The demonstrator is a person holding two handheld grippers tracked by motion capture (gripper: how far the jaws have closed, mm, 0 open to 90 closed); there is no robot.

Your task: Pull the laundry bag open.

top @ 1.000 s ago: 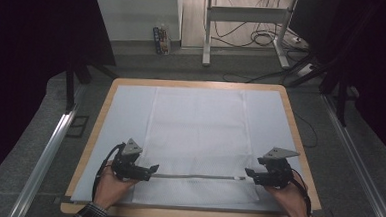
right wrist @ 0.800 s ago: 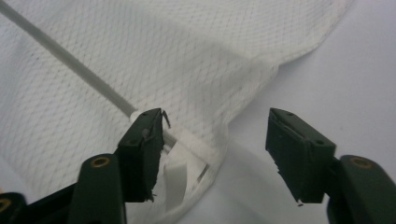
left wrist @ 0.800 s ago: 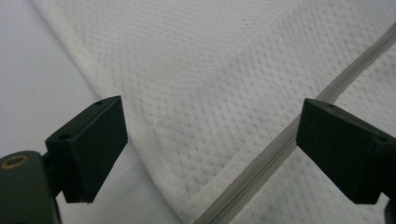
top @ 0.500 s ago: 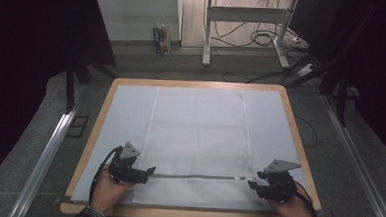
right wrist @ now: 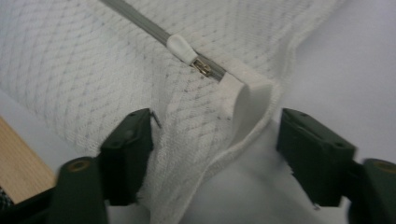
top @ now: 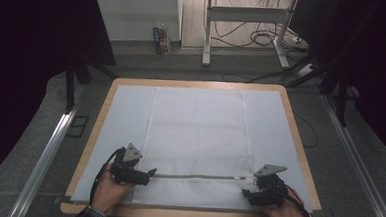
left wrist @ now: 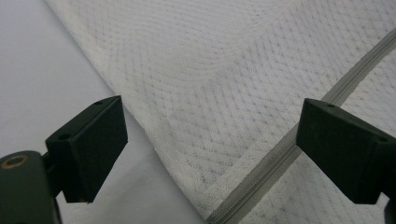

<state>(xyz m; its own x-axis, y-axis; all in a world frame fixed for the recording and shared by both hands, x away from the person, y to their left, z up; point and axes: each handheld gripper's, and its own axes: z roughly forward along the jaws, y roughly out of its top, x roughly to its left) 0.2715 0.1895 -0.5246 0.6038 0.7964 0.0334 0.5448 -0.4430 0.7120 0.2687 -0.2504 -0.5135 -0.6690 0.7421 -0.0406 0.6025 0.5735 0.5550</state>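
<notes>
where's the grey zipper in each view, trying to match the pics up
High view: the grey zipper runs as a thin line across the near part of the white mesh bag, between the two claws.
Left gripper view: it slants from the bottom centre up to the right edge, beside the right jaw.
Right gripper view: it comes down from the top left, ending at the white pull.
Shared landmark: the bag's mesh weave.

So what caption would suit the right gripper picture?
Open right gripper straddling the corner of a white mesh bag beside its zipper pull.
</notes>
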